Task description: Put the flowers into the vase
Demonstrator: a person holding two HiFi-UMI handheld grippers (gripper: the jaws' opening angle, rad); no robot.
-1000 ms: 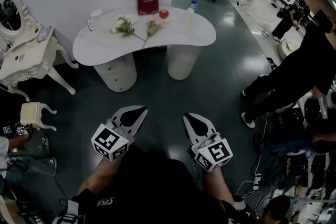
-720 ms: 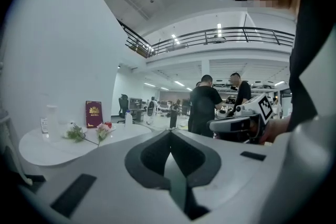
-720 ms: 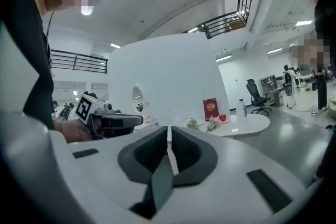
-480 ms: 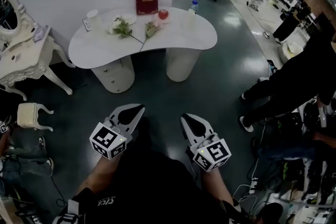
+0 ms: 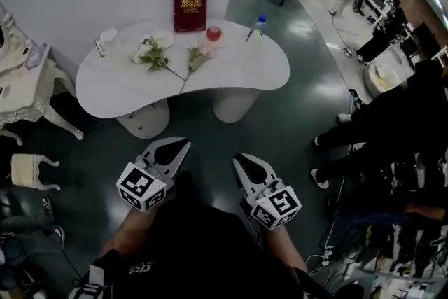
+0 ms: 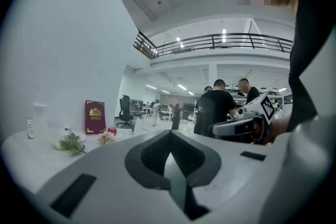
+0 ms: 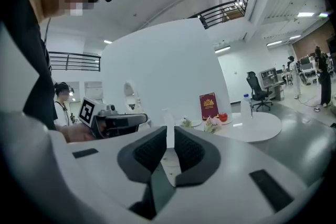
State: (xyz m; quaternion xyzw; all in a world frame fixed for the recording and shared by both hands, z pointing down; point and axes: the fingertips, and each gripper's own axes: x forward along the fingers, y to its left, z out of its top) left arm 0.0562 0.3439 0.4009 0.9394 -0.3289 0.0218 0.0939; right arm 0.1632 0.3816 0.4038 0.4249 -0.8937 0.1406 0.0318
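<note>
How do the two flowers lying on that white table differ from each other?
The white flower has a pale bloom with bushy green leaves; the pink flower shows fewer leaves. The white flower lies farther left, the pink flower nearer the red apple. Both lie flat on the white table, stems meeting near its front edge.

The white, black-lined left gripper (image 5: 183,143) and matching right gripper (image 5: 238,160) point forward, side by side. Both are closed and empty.

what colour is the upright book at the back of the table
A dark red book with a gold emblem; clearest in the head view.
</note>
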